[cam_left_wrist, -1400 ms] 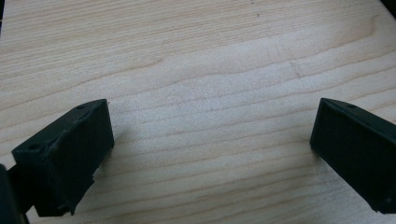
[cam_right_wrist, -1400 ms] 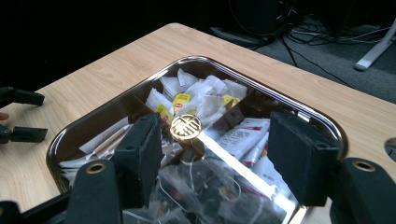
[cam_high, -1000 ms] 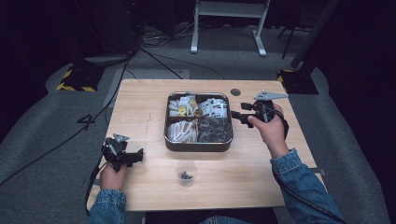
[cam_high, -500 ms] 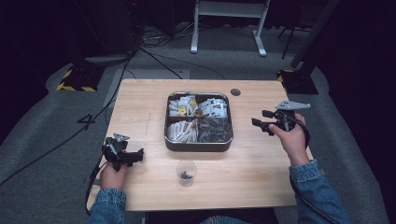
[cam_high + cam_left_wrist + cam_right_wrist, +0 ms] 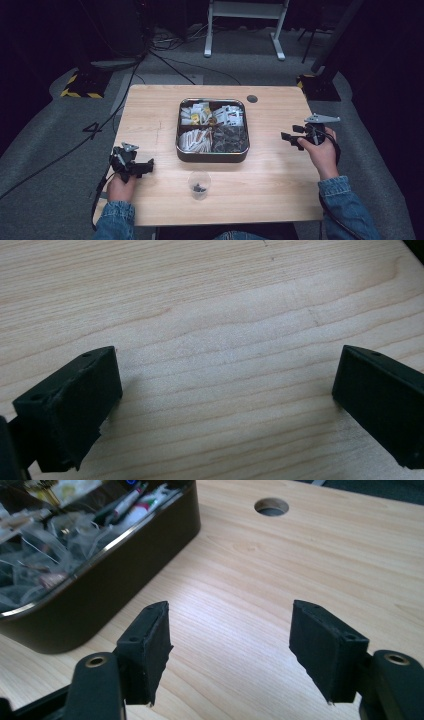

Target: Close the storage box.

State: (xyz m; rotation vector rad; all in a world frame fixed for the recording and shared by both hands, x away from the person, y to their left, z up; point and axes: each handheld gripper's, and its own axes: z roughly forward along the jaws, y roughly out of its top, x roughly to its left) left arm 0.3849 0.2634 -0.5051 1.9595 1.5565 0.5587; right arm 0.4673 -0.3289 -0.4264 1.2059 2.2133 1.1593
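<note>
right gripper jaws spread, empty, beside tin | its view shows table hole close | left gripper spread over bare table | high view adds cup

The room lay dark all round, light falling mostly on the pale wooden table, its grain running across and a round cable hole cut near the far edge. Grey carpet spread beneath, marked with a dark figure like a four off to the left. Black cables snaked over the floor beyond the table. A white metal frame stood at the back, legs splayed. Yellow-and-black striped bases sat at far left, another at far right beside a dark slanting post. No walls or windows could be made out.
</note>
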